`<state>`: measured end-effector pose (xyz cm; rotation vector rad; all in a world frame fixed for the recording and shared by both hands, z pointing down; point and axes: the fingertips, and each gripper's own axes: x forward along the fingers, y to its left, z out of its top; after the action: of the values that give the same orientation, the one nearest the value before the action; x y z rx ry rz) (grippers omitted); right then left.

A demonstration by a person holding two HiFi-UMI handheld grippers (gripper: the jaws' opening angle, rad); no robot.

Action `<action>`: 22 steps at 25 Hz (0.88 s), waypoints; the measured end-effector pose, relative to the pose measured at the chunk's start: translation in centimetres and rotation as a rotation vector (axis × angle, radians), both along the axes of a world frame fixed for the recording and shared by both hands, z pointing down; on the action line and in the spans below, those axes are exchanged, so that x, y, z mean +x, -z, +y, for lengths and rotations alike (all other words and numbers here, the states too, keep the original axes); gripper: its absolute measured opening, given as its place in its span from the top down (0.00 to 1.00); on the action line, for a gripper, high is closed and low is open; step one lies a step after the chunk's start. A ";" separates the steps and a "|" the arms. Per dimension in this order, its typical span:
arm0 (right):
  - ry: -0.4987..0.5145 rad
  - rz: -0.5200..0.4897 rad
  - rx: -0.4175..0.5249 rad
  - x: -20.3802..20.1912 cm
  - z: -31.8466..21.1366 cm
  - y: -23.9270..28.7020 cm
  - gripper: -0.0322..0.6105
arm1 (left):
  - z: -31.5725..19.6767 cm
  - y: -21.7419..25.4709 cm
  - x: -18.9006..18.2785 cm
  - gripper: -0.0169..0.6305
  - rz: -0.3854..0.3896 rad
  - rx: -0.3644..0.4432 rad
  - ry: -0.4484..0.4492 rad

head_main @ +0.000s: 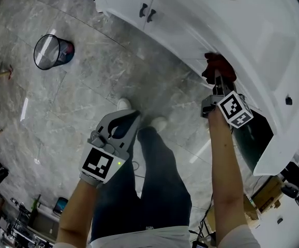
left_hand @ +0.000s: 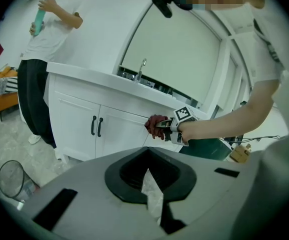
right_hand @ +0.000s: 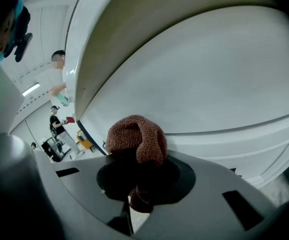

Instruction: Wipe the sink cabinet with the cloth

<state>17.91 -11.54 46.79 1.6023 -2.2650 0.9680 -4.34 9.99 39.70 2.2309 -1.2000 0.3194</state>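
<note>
The white sink cabinet (head_main: 191, 30) runs across the top right of the head view, with two black door handles (head_main: 147, 10). My right gripper (head_main: 217, 81) is shut on a dark red knitted cloth (head_main: 218, 66) and holds it against the cabinet's front, just under the counter edge. In the right gripper view the cloth (right_hand: 137, 139) bulges out of the jaws against the white panel (right_hand: 209, 94). The left gripper view shows the cloth (left_hand: 154, 126) to the right of the doors (left_hand: 74, 119). My left gripper (head_main: 131, 117) hangs shut and empty over the floor, away from the cabinet.
A wire waste bin (head_main: 51, 51) stands on the marble floor at the left. A dark green object (head_main: 253, 133) sits low beside the cabinet's right end. Another person (left_hand: 49, 34) stands at the cabinet's left end. The holder's legs (head_main: 154, 164) are below the grippers.
</note>
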 end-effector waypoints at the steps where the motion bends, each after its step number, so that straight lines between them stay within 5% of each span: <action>1: -0.003 0.000 0.001 -0.1 0.2 0.1 0.86 | 0.0 -0.1 -0.1 0.96 0.000 -0.001 0.003; 13: -0.083 -0.011 -0.123 1.2 6.3 -4.0 0.86 | 0.3 -1.1 0.2 0.96 -0.014 -0.030 0.009; 22: -0.140 0.024 -0.094 4.4 2.4 -3.8 0.86 | 0.4 -1.9 1.3 0.96 -0.009 -0.044 0.025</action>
<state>22.33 -9.12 50.60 1.7408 -2.0821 1.0651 -3.00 10.42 41.57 2.1772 -1.2126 0.3434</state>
